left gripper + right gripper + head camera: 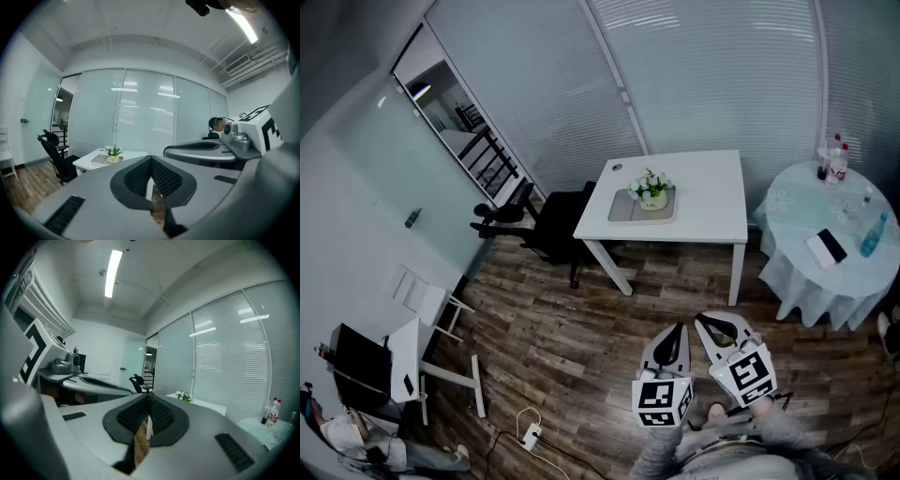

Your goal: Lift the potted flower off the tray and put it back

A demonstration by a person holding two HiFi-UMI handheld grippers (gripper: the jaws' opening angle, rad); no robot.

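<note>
A small potted flower [652,190] with white blooms in a pale yellow pot stands on a grey tray [623,208] on the white table [703,197] across the room. The left gripper view shows the same potted flower [112,153] far off on its tray [101,159], and in the right gripper view the flower [183,396] is a small shape. My left gripper [677,336] and right gripper [711,330] hang side by side low in the head view, well short of the table. Both are shut with nothing between their jaws.
A black office chair [539,225] stands at the table's left end. A round table [825,239] with a white cloth, bottles [832,159] and a phone sits at the right. A small white desk [422,361] and a power strip [528,433] lie at lower left on the wood floor.
</note>
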